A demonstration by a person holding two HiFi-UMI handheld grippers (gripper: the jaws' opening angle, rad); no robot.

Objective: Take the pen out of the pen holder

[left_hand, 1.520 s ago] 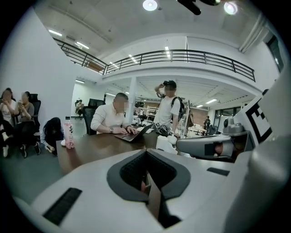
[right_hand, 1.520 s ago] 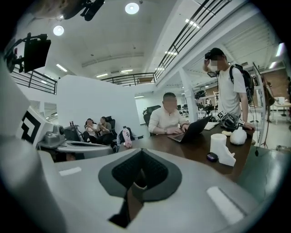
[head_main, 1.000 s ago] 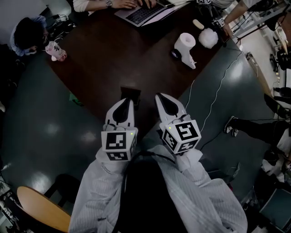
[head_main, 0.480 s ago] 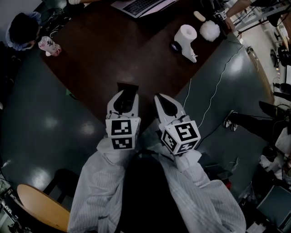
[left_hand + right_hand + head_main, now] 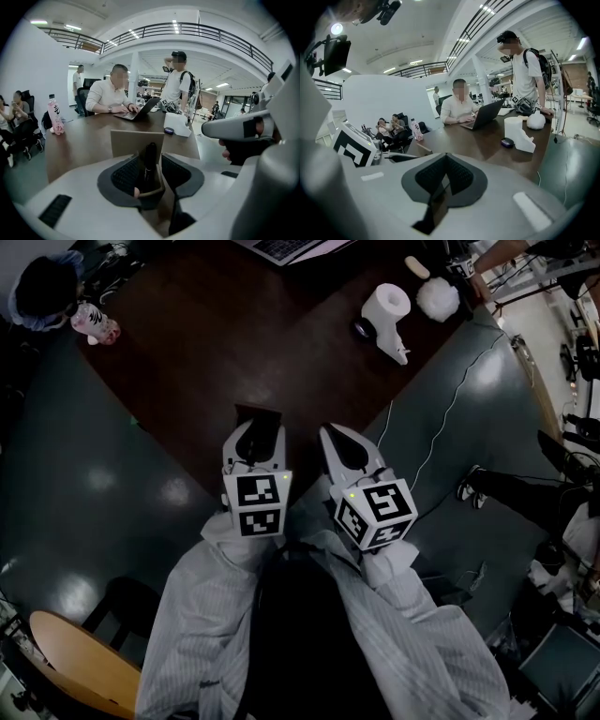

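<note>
A square brown pen holder (image 5: pixel 136 139) stands near the corner of the dark table (image 5: pixel 206 343), with a black pen (image 5: pixel 150 164) upright in it. My left gripper (image 5: pixel 151 158) reaches down over the holder. Its jaws are opening, the pen stands between them, and the pads (image 5: pixel 125 176) stand apart from the pen. In the head view the left gripper (image 5: pixel 255 435) covers most of the pen holder (image 5: pixel 260 414) and hides the pen. My right gripper (image 5: pixel 339 441) hovers just to the right, over the table's corner edge. In its own view the right gripper (image 5: pixel 446 158) is shut on nothing.
On the far side of the table stand a paper roll (image 5: pixel 386 307), a white fluffy ball (image 5: pixel 437 296), a pink bottle (image 5: pixel 94 322) and a laptop (image 5: pixel 291 247). People sit there. A white cable (image 5: pixel 441 418) trails over the floor at right. A wooden chair (image 5: pixel 75 662) is at bottom left.
My left gripper has sunk forward over the pen holder and its jaws have spread apart. The right gripper has hardly moved.
</note>
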